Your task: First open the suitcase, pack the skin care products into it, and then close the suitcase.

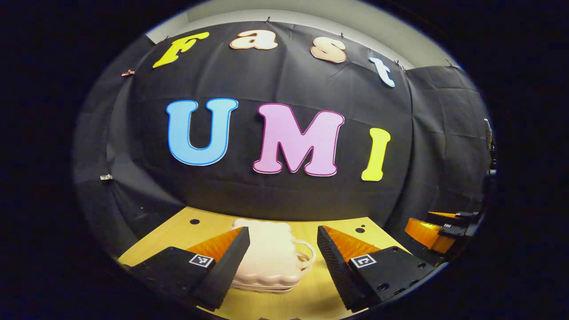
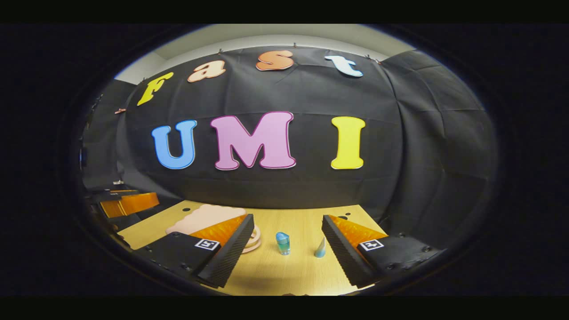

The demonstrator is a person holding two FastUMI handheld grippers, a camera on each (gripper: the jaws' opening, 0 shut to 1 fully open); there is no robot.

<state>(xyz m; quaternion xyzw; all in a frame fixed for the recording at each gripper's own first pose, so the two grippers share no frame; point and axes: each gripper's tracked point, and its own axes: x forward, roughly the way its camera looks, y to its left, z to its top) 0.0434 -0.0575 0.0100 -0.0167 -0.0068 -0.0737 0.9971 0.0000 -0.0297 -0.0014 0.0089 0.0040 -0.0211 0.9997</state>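
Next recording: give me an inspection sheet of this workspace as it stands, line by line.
Surface: light wooden table with dark holes.
Job's things: pale pink suitcase lying flat, closed; small blue bottle and pale blue tube standing on the table, to the right of the suitcase in the right gripper view.
Clutter: nothing seen.
Grippers: left tool open, empty, pointed at the suitcase; right tool open, empty, the bottle ahead between its fingers.
Cables: nothing seen.
Surroundings: black cloth wall.

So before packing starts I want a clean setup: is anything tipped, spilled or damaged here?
Nothing stands out. The pink suitcase lies flat and closed on the table; the two small bottles stand upright and apart, with no spill around them.
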